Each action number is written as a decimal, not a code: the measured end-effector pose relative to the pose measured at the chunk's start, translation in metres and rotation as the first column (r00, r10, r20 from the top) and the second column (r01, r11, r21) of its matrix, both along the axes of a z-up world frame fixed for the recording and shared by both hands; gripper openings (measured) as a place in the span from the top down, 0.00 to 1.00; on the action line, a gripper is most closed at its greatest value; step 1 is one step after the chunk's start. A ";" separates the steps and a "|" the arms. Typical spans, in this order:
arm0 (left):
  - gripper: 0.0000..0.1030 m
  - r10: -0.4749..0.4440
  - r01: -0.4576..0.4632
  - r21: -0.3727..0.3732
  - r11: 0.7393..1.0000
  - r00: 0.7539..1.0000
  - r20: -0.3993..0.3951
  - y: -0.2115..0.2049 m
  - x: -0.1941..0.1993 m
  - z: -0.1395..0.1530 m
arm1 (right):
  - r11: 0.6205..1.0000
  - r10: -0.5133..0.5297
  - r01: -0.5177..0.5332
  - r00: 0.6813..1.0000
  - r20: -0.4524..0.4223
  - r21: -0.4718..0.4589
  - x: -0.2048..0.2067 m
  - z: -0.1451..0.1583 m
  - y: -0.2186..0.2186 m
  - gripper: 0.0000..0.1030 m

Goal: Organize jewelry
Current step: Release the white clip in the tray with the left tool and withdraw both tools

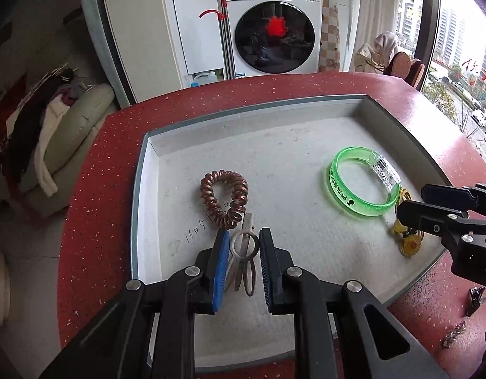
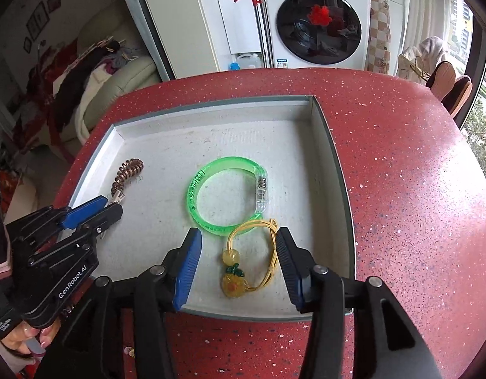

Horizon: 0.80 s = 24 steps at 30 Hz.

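Observation:
A white shallow tray [image 1: 243, 126] [image 2: 211, 109] lies on the red speckled table [image 2: 400, 189]. In it are a copper spiral hair tie [image 1: 224, 195] [image 2: 127, 172], a green translucent bangle [image 1: 363, 207] [image 2: 224, 159] and a yellow cord bracelet with a fruit pendant [image 2: 233, 284] [image 1: 410, 246]. My left gripper [image 1: 244, 252] [image 2: 115, 203] is shut on a metal hair clip [image 1: 243, 246], low over the tray just in front of the spiral tie. My right gripper [image 2: 238, 246] [image 1: 411, 202] is open, its pads standing on either side of the yellow bracelet without touching it.
Small dark trinkets [image 1: 476, 297] lie on the table to the right of the tray. A washing machine [image 2: 318, 19] stands beyond the table's far edge, and a sofa with clothes [image 1: 69, 120] to the left. A person's hand [image 2: 28, 341] holds the left gripper.

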<state>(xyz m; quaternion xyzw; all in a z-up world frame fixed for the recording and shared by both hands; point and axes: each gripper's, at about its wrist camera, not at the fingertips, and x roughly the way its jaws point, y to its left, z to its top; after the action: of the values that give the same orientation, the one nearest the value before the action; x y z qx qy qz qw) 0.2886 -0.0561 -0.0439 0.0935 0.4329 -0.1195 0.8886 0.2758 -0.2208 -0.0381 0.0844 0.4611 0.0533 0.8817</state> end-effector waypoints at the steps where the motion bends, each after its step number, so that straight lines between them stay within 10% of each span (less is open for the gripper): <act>1: 0.63 0.004 -0.004 -0.006 1.000 1.000 0.005 -0.001 0.001 0.002 | 1.000 -0.004 0.004 1.000 0.008 0.010 -0.002 0.003 -0.001 0.45; 11: 0.60 0.014 -0.012 -0.053 0.999 0.999 0.029 0.007 -0.006 0.018 | 0.999 -0.017 0.015 0.998 0.053 0.042 -0.015 0.019 0.004 0.34; 13: 0.09 0.017 -0.014 -0.062 0.998 0.999 0.040 0.008 -0.009 0.021 | 0.999 -0.023 0.021 0.998 0.058 0.044 -0.018 0.021 0.004 0.34; 14: 0.00 0.029 -0.024 -0.067 0.997 0.997 0.069 0.010 -0.013 0.026 | 0.999 -0.026 0.023 0.998 0.061 0.048 -0.020 0.022 0.003 0.33; 24: 0.00 0.032 -0.020 -0.100 0.995 0.993 0.117 0.020 -0.029 0.052 | 0.993 -0.060 0.043 0.986 0.153 0.108 -0.047 0.047 -0.004 0.17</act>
<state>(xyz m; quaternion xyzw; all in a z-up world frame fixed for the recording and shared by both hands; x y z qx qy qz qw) 0.2592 -0.0362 0.0077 0.0508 0.3741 -0.1233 0.9177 0.2290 -0.2244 0.0092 0.1378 0.3850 0.0609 0.9105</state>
